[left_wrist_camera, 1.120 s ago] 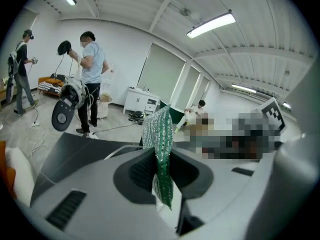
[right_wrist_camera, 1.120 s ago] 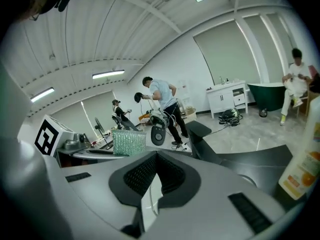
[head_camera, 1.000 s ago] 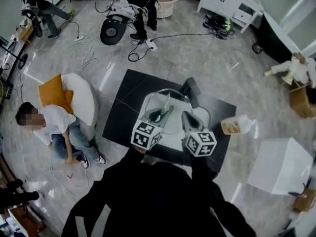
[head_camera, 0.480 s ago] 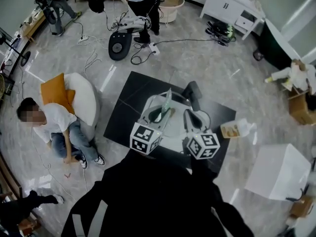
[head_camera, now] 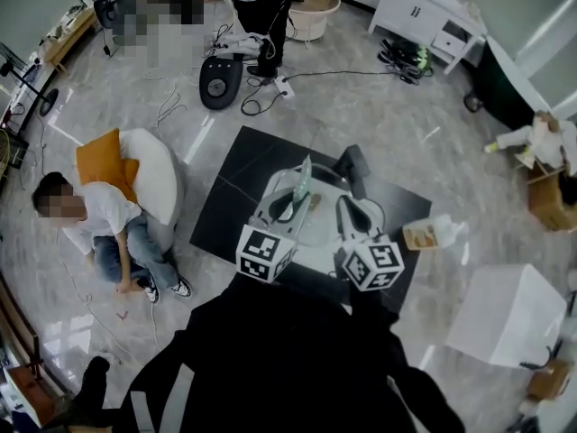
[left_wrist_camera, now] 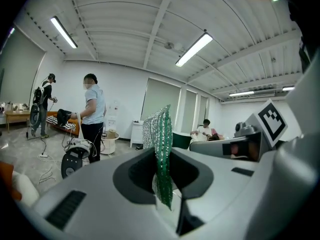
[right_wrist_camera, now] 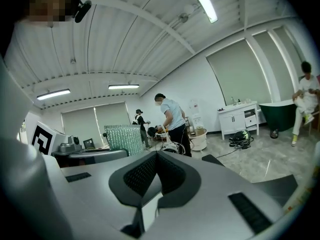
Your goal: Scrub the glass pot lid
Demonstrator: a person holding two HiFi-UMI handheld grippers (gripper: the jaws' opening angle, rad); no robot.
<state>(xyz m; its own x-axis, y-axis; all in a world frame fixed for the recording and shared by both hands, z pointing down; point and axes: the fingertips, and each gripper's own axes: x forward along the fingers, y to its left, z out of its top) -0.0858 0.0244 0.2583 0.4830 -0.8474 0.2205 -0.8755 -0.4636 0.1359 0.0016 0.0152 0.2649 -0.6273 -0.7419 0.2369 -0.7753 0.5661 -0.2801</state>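
A green and silver scrub sponge [left_wrist_camera: 161,154] stands upright between the jaws of my left gripper [left_wrist_camera: 164,184], which is shut on it. In the head view the sponge [head_camera: 304,181] sticks up beyond the left gripper [head_camera: 290,207]. My right gripper [head_camera: 348,213] is beside it on the right, shut, with nothing showing between its pads [right_wrist_camera: 156,176]. Both grippers tilt upward over a pale round lid with a metal rim [head_camera: 320,168] on the black table [head_camera: 230,197]. The grippers hide most of the lid.
A black object [head_camera: 352,163] lies at the table's far side and a yellowish bottle [head_camera: 433,233] at its right edge. A white box [head_camera: 505,314] stands to the right. A person sits on the floor [head_camera: 108,233] at left, and another stands [head_camera: 261,7] beyond cables and a floor machine [head_camera: 216,84].
Both grippers hold almost the same places, and the sponge stays in the left one. The head view has shifted slightly. People in the background have moved.
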